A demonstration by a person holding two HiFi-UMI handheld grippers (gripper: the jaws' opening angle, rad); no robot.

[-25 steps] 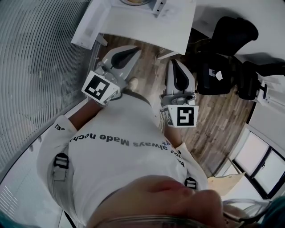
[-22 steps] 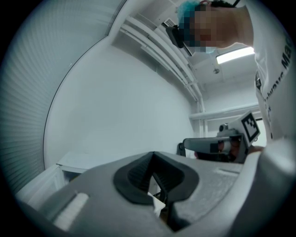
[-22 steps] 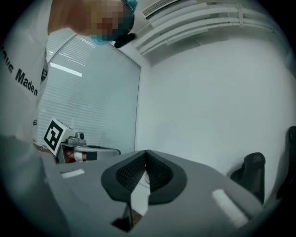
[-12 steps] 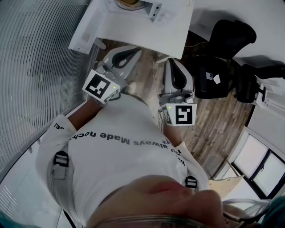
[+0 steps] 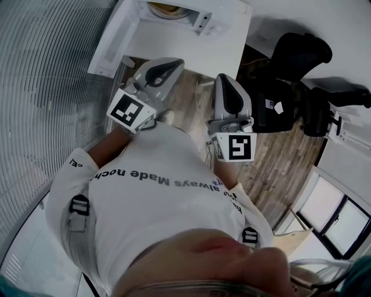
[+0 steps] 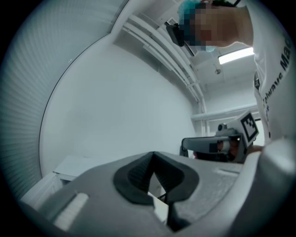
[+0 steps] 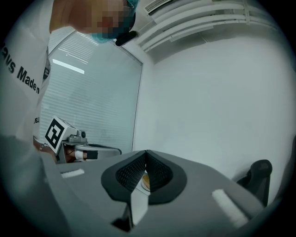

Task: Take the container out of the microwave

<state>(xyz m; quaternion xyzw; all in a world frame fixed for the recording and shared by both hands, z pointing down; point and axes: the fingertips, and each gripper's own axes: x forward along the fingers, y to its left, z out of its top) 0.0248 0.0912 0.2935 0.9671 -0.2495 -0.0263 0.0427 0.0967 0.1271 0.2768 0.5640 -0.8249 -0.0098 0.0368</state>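
Observation:
In the head view a white microwave (image 5: pixel 191 35) stands at the top edge, its door (image 5: pixel 107 43) swung open to the left. A yellowish container (image 5: pixel 168 8) shows inside its cavity. My left gripper (image 5: pixel 168 65) and right gripper (image 5: pixel 223 81) are held side by side in front of the person's chest, short of the microwave and pointing at it. Both are shut with nothing between their jaws. In the right gripper view the jaws (image 7: pixel 146 153) meet at the tips, and the yellowish container (image 7: pixel 145 181) shows through the gap below them. The left gripper view shows jaws (image 6: pixel 153 155) closed too.
A ribbed frosted glass wall (image 5: pixel 46 87) runs along the left. A black office chair (image 5: pixel 295 52) and dark bags stand on the wooden floor (image 5: pixel 278 156) at the right. A window (image 5: pixel 342 220) is at the lower right.
Both grippers have moved forward toward the microwave. More of the microwave and its yellowish container now shows at the top of the head view.

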